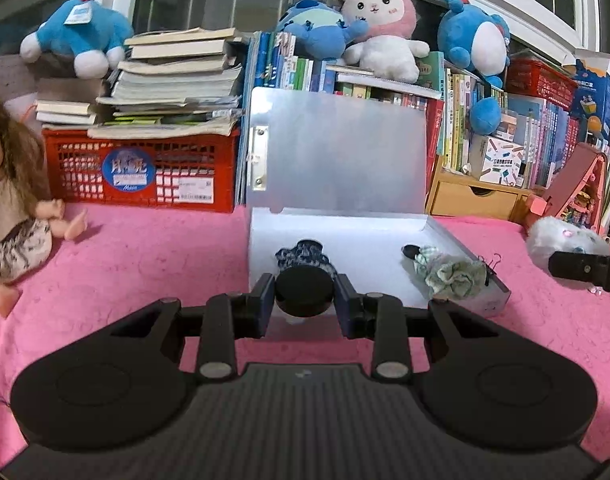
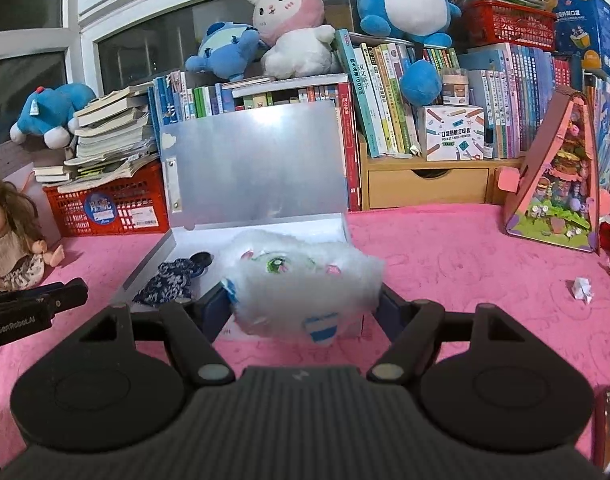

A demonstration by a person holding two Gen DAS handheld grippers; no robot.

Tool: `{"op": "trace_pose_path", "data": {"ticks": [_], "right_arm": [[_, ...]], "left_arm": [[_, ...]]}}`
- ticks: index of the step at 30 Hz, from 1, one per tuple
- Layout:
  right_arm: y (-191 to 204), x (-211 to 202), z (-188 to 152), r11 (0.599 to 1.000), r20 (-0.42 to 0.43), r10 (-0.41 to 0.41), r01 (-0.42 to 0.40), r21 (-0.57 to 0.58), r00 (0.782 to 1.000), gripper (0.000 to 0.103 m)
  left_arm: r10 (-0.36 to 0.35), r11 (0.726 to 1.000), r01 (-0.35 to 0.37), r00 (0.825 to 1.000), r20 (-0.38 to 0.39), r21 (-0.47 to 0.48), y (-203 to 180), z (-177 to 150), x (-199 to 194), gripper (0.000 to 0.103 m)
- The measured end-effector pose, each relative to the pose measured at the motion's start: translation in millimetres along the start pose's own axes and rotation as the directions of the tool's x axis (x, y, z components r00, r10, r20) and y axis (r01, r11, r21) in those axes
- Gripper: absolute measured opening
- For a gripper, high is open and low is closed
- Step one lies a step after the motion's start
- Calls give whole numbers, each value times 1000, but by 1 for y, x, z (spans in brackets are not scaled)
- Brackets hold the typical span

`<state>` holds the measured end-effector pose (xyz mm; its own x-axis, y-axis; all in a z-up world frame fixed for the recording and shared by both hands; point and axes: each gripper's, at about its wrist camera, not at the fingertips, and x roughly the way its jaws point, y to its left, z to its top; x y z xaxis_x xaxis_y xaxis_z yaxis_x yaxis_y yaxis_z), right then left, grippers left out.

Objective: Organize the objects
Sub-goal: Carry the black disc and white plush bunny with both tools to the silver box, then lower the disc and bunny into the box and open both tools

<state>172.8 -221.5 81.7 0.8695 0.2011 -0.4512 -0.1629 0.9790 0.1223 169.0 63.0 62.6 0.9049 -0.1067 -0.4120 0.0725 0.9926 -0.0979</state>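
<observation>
An open silver box [image 1: 457, 236] with its lid up stands on the pink cloth. Inside lie a dark blue patterned scrunchie [image 1: 301, 254], a green checked scrunchie [image 1: 451, 272] and a binder clip [image 1: 491, 262]. My left gripper [image 1: 303, 298] is shut on a round black disc [image 1: 303, 290] at the box's near edge. My right gripper [image 2: 305, 300] is shut on a fluffy white plush toy [image 2: 301, 280], held over the box's [image 2: 153, 256] near right part. The blue scrunchie [image 2: 167, 280] shows left of it.
A doll [image 1: 13, 208] sits at the left. A red crate [image 1: 141, 172] with stacked books, rows of books, plush toys and a wooden drawer [image 2: 427, 188] line the back. A pink triangular model house [image 2: 557, 184] and paper scraps [image 2: 583, 288] lie right.
</observation>
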Motion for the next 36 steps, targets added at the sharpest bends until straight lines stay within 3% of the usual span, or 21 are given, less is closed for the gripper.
{"op": "trace_pose_path", "data": {"ticks": [14, 36], "right_arm": [[-17, 53, 25, 998, -45, 32, -29, 53, 998, 75], [-9, 160, 50, 999, -163, 45, -43, 17, 986, 75]], "left_arm": [[11, 1000, -13, 998, -62, -27, -4, 31, 62, 37], [45, 999, -49, 983, -177, -15, 6, 59, 177, 37]]}}
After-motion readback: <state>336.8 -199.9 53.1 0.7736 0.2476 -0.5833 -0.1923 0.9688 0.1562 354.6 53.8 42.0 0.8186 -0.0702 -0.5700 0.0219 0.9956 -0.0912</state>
